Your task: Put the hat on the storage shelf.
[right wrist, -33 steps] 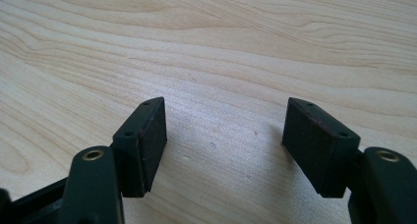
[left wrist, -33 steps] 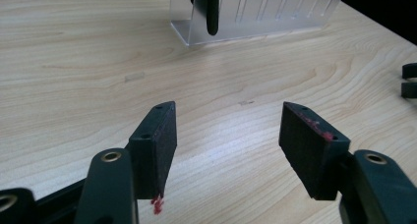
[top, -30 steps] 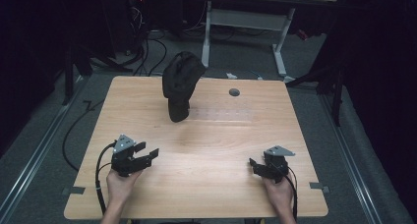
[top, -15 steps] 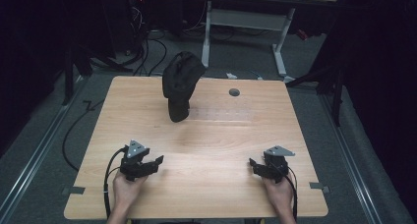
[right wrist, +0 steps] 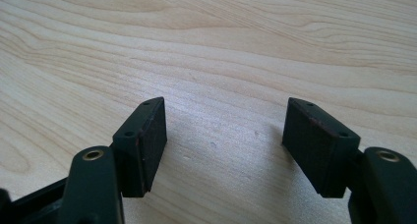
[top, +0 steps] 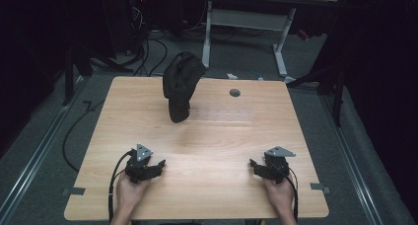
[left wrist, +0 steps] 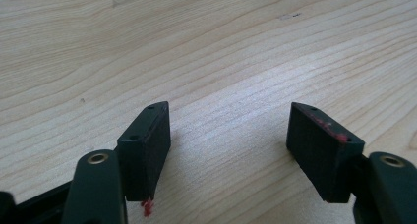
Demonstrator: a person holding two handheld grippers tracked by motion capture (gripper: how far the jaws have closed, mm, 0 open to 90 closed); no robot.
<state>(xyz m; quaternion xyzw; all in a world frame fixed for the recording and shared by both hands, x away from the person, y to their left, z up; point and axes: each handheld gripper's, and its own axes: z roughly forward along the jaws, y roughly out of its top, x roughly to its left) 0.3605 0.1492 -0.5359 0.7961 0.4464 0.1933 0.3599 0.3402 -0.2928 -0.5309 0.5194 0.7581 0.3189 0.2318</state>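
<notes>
Both grippers, left gripper [top: 156, 166] whose jaws have just been opening and right gripper [top: 255, 167], rest released and empty near the tabletop's [top: 217, 136] front edge, so the next move likely calls for reaching to the dark cap [top: 180, 86] near the far edge.

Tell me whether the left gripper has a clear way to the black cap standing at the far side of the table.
Probably yes. The left gripper sits at the near edge with jaws open and empty, having just opened, and bare table lies between it and the black cap. Nothing blocks the way.
</notes>
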